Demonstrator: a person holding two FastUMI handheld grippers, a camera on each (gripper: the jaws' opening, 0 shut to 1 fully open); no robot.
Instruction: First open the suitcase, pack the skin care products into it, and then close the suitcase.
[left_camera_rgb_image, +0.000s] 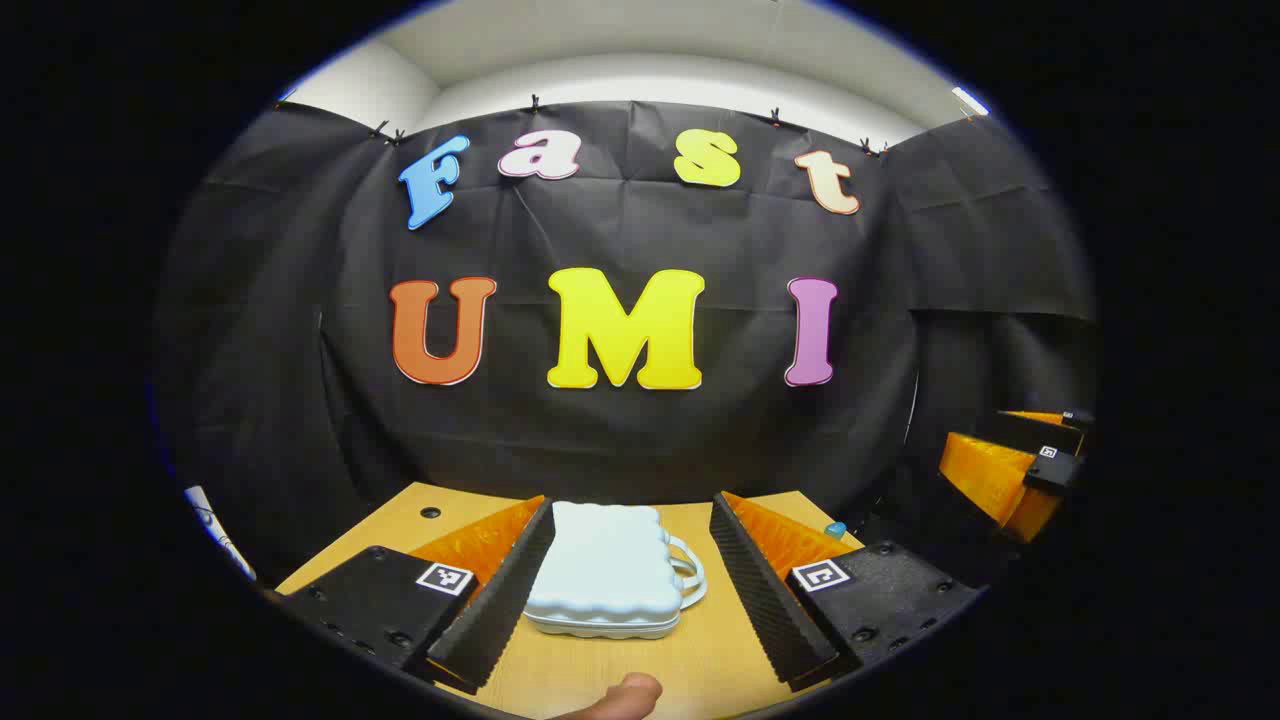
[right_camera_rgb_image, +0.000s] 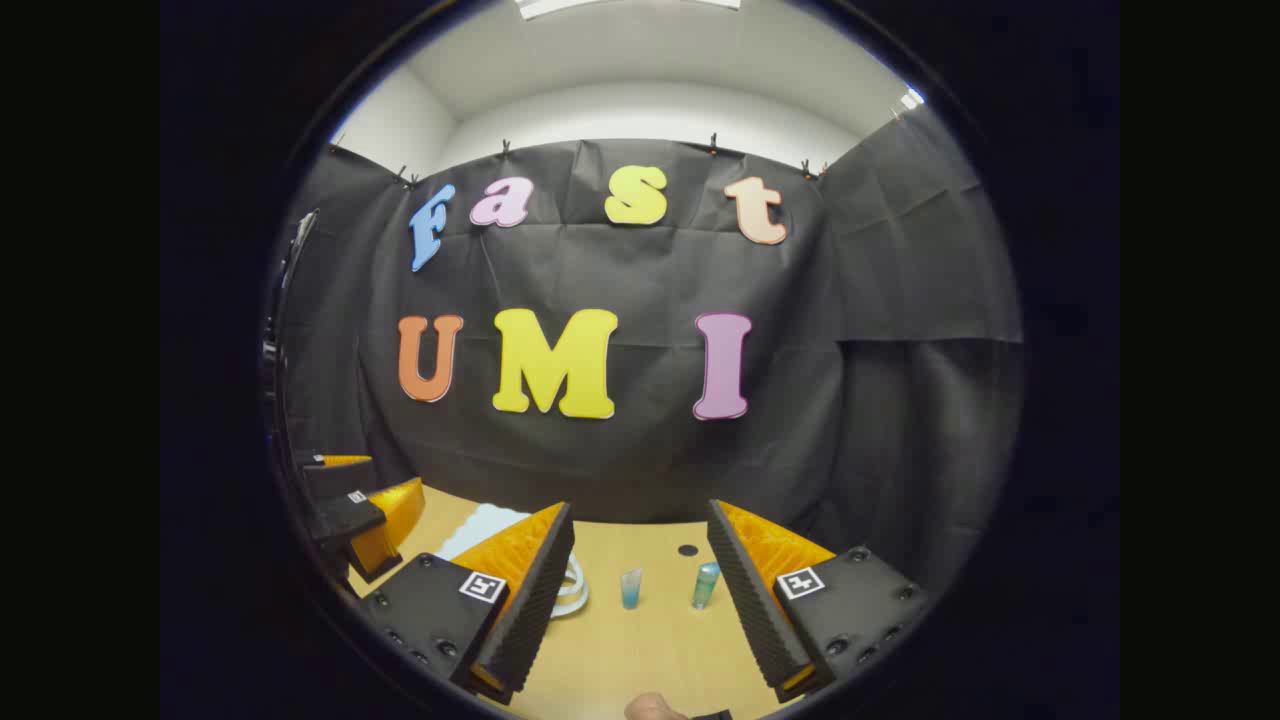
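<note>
A small pale-blue suitcase (left_camera_rgb_image: 607, 568) lies flat and closed on the wooden table (left_camera_rgb_image: 620, 670), its handle pointing right. My left gripper (left_camera_rgb_image: 630, 590) hangs open above the table, fingers either side of the case without touching it. In the right gripper view the right gripper (right_camera_rgb_image: 640, 590) is open too, over the table. Two little skin care containers stand ahead between its fingers: a clear blue tube (right_camera_rgb_image: 631, 588) and a teal bottle (right_camera_rgb_image: 706, 584). The suitcase's corner and handle (right_camera_rgb_image: 575, 590) peek out behind its left finger.
The right gripper (left_camera_rgb_image: 1010, 465) shows at the far right of the left gripper view; the left gripper (right_camera_rgb_image: 355, 520) shows at the far left of the right gripper view. Black cloth walls close the table's back and sides. A fingertip (left_camera_rgb_image: 625, 697) shows at the bottom edge.
</note>
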